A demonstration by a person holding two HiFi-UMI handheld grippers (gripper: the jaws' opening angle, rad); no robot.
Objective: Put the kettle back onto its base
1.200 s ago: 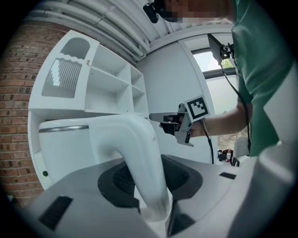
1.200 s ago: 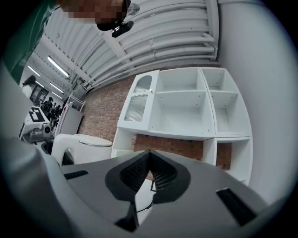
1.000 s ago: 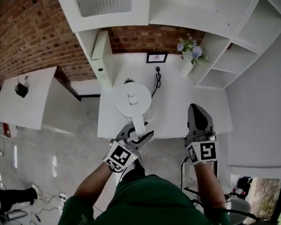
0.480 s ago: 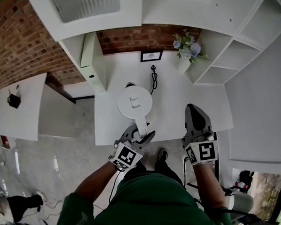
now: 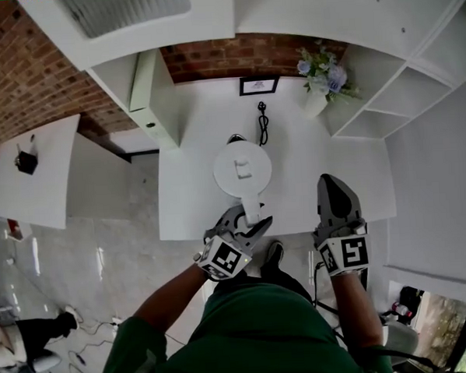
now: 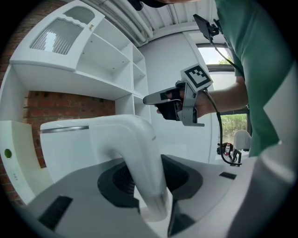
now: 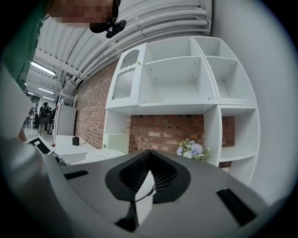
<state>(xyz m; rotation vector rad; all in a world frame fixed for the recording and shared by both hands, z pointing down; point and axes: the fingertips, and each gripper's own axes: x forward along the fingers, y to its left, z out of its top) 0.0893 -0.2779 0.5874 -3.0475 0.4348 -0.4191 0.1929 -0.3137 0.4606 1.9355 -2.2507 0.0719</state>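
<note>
The white kettle point(image 5: 242, 170) is over the white counter point(image 5: 195, 199), seen from above with its lid facing me. Its handle point(image 6: 139, 158) runs back into my left gripper point(image 5: 250, 220), which is shut on it; the kettle's body point(image 6: 65, 144) fills the left of the left gripper view. A small dark arc point(image 5: 235, 137) shows at the kettle's far edge; I cannot tell whether it is the base. A black cord point(image 5: 262, 122) lies just beyond. My right gripper point(image 5: 332, 186) hovers to the right near the counter's front edge, shut and empty, as the right gripper view point(image 7: 142, 200) confirms.
A vase of flowers point(image 5: 321, 80) and a small framed picture point(image 5: 259, 85) stand at the back of the counter by the brick wall. White shelving point(image 5: 414, 79) rises on the right, a cabinet point(image 5: 146, 85) on the left. A separate white table point(image 5: 34, 173) stands far left.
The head view has shifted. The kettle, still held by my left gripper, sits a little further right, closer to the cord. The right gripper keeps its place beside it.
</note>
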